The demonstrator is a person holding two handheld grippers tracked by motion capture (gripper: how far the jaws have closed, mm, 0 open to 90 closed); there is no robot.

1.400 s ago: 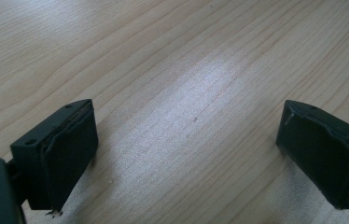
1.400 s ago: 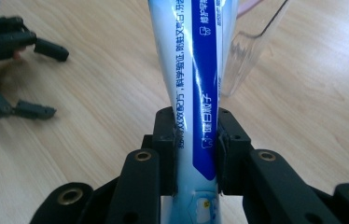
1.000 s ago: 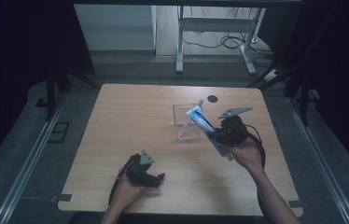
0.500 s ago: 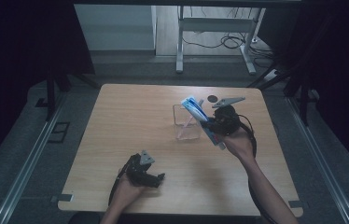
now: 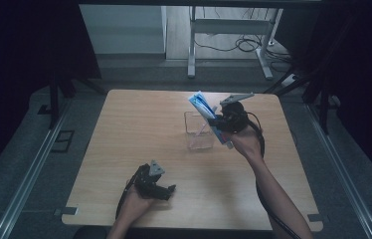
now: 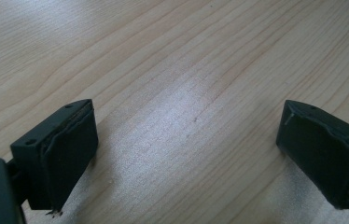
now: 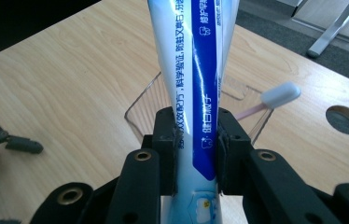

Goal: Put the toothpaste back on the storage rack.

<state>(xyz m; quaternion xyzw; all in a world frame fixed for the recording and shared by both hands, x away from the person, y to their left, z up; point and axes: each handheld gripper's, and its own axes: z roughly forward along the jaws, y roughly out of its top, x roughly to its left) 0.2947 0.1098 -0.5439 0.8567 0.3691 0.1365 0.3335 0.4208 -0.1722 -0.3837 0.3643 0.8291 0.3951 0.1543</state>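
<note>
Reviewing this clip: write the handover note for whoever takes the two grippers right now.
Right gripper: shut on the toothpaste tube, held in the air beside the clear container.
Left gripper: open, nothing between its jaws, low over the table near the front edge.
Done: tube picked up; a toothbrush already stands in the container.
Left: probably lower the tube into the container, then release.

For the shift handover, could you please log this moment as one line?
right gripper: shut on toothpaste tube | tube: above clear cup | cup: holds toothbrush | left gripper: open, low over table
</note>
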